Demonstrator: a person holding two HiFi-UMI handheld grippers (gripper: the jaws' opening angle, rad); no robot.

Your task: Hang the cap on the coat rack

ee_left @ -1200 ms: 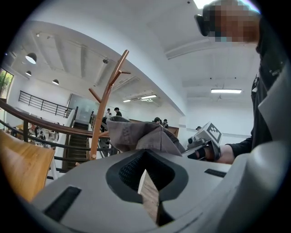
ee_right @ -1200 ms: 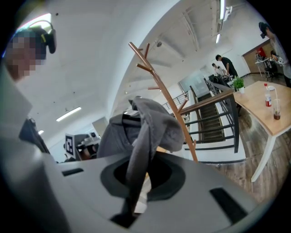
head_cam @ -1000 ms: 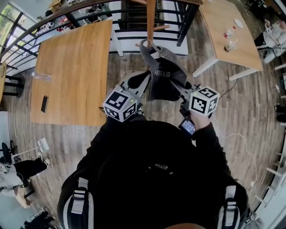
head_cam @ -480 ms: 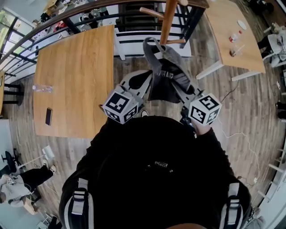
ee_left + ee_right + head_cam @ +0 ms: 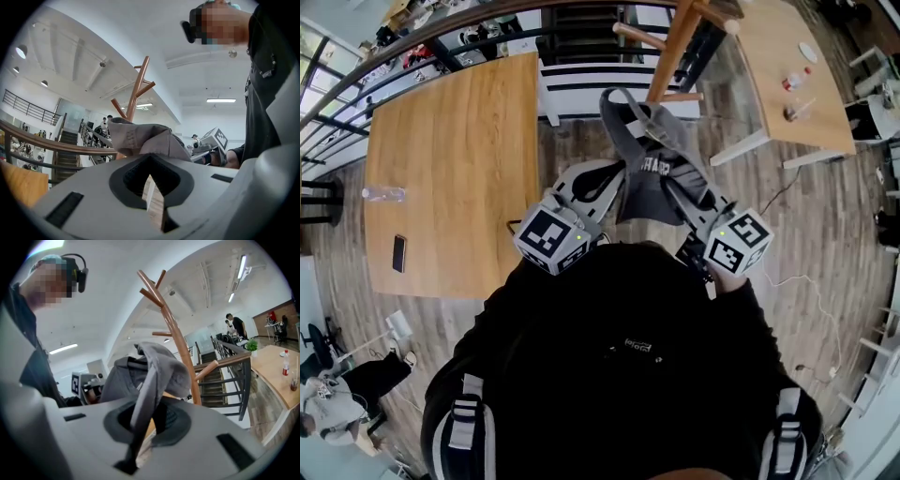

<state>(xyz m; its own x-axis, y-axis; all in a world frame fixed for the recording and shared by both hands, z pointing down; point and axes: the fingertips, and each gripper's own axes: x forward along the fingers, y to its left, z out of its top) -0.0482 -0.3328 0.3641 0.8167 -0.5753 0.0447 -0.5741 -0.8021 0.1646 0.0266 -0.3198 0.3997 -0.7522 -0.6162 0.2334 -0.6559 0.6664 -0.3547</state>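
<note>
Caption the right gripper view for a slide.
Right gripper clamped on a fold of the grey cap, held close to the brown coat rack and its branching pegs.

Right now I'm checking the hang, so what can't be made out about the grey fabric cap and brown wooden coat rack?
Base of the brown wooden coat rack: hidden behind the grey fabric cap, head view.
Its top: cut off by the upper edge, head view.
Cap lettering: too small, head view.
</note>
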